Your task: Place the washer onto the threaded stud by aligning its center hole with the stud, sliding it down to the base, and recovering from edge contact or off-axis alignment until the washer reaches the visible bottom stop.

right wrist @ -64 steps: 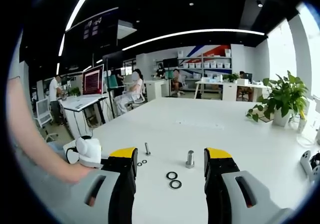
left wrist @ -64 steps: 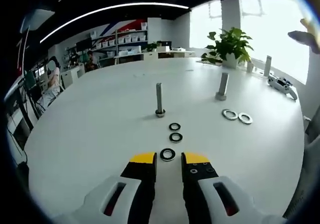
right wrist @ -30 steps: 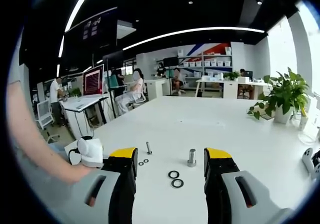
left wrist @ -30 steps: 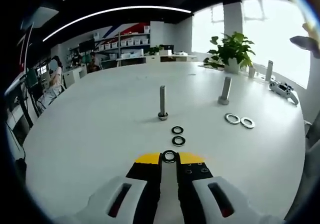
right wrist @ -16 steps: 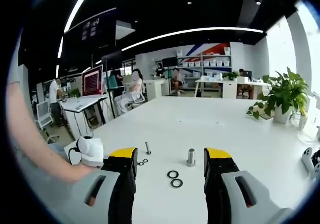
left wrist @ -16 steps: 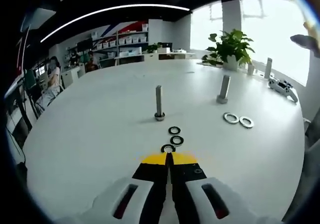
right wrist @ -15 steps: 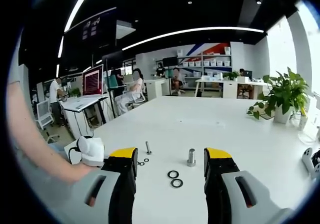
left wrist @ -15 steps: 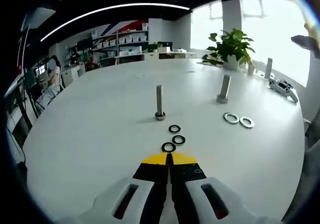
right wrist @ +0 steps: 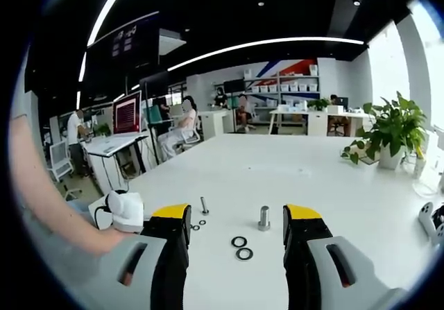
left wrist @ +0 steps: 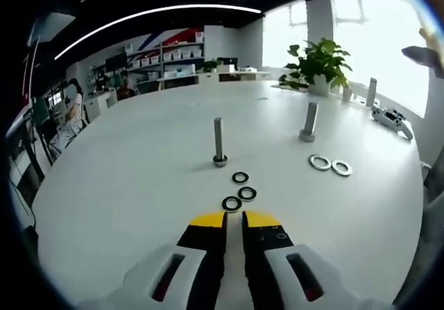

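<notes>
Left tool (left wrist: 234, 219), jaws nearly closed and empty, faces a flat black ring washer (left wrist: 232, 204).

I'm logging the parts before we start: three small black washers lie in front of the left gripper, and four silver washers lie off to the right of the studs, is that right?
Not quite: the left gripper view shows two silver metal washers, not four, lying side by side on the white table. The three small black washers in front of the left gripper are as you said.

Open-plan office: desks (right wrist: 114, 143), monitor (right wrist: 127, 114), storage shelves (right wrist: 284, 88) (seated workers).
</notes>
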